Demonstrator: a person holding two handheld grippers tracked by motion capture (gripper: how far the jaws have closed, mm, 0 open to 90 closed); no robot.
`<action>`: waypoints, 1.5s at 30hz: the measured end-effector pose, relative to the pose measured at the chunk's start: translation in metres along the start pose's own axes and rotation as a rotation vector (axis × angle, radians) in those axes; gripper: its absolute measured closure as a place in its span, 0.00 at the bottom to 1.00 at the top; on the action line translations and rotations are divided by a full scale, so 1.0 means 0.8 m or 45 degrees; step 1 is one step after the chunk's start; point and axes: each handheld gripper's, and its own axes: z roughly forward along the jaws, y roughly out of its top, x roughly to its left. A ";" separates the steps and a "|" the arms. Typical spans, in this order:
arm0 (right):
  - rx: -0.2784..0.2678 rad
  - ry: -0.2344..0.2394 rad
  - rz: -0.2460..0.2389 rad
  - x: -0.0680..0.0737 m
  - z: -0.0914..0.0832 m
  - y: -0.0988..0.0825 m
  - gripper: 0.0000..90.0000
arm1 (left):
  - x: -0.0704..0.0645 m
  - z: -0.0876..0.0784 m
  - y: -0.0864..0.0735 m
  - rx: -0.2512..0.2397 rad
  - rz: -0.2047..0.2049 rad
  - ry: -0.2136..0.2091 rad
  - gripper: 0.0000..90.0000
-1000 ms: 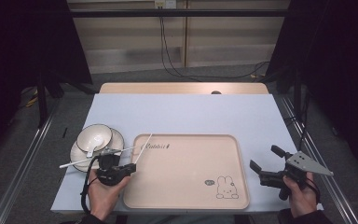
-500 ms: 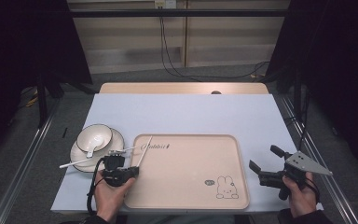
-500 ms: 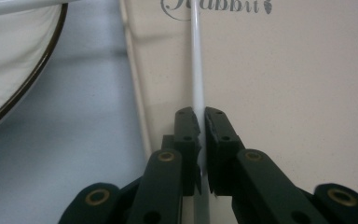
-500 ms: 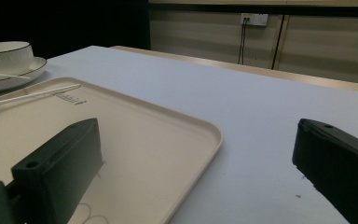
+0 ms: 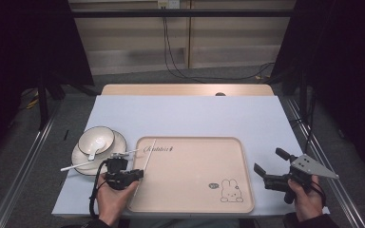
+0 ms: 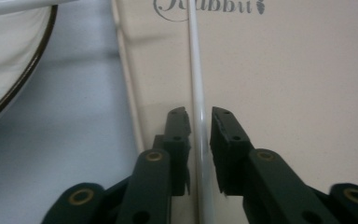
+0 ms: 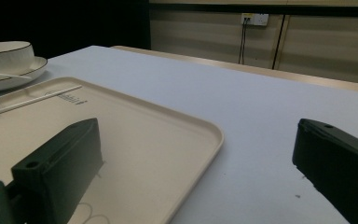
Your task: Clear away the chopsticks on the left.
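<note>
A white chopstick (image 5: 148,154) lies slanted on the left part of the beige rabbit tray (image 5: 195,166), its near end over the tray's left rim. My left gripper (image 5: 137,174) is at that near end. In the left gripper view the chopstick (image 6: 196,70) runs between the jaws of my left gripper (image 6: 199,114), with a thin gap on each side, so the jaws are narrowly open around it. My right gripper (image 5: 268,160) stands wide open over the table just right of the tray, with nothing between its jaws (image 7: 198,135).
A white bowl (image 5: 96,137) with a spoon (image 5: 94,149) in it sits on a plate (image 5: 78,160) left of the tray. A second chopstick (image 5: 90,162) rests across the plate. The white table top (image 5: 195,114) stretches back to a wooden edge.
My left gripper has shifted a little to the right, toward the tray's rim. The chopstick on the tray and my right gripper have stayed put.
</note>
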 end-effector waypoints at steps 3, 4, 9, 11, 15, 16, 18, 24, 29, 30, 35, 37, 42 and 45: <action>0.001 0.000 0.003 0.000 0.000 0.000 0.01 | 0.002 -0.002 0.001 -0.008 0.038 -0.034 0.71; -0.003 -0.005 0.003 0.000 0.000 0.000 0.01 | 0.002 -0.003 0.001 -0.016 0.051 -0.055 0.70; -0.007 -0.006 0.005 0.000 0.000 0.000 0.01 | 0.001 -0.019 0.003 -0.087 0.193 -0.100 0.55; -0.009 -0.004 0.004 0.000 0.000 0.000 0.01 | 0.002 -0.026 0.001 -0.139 0.247 -0.132 0.44; -0.007 0.000 0.009 0.000 -0.001 0.000 0.01 | 0.000 -0.039 -0.003 -0.252 0.367 -0.102 0.33; -0.007 0.000 0.009 0.000 -0.001 0.000 0.01 | 0.000 -0.039 -0.003 -0.252 0.367 -0.102 0.33; -0.011 -0.006 0.011 0.001 -0.001 0.000 0.01 | 0.003 -0.047 -0.004 -0.300 0.368 -0.151 0.32; -0.011 -0.003 0.008 0.000 -0.001 0.000 0.01 | 0.023 -0.070 -0.006 -0.341 0.460 -0.208 0.23; -0.006 -0.002 0.005 0.000 0.000 0.000 0.01 | 0.048 -0.087 -0.012 -0.347 0.488 -0.207 0.20; -0.004 0.002 -0.002 0.000 0.000 0.000 0.01 | 0.053 -0.090 -0.012 -0.358 0.515 -0.205 0.19; -0.010 -0.003 0.005 0.000 0.000 0.000 0.01 | 0.080 -0.113 -0.006 -0.327 0.525 -0.291 0.10; -0.008 0.000 -0.002 0.000 0.000 0.000 0.01 | 0.085 -0.117 -0.005 -0.325 0.536 -0.289 0.09; -0.008 0.000 0.003 0.000 0.000 0.000 0.01 | 0.110 -0.135 0.001 -0.343 0.602 -0.260 0.06; -0.008 0.005 -0.004 0.000 0.000 0.000 0.01 | 0.124 -0.140 0.002 -0.376 0.687 -0.210 0.11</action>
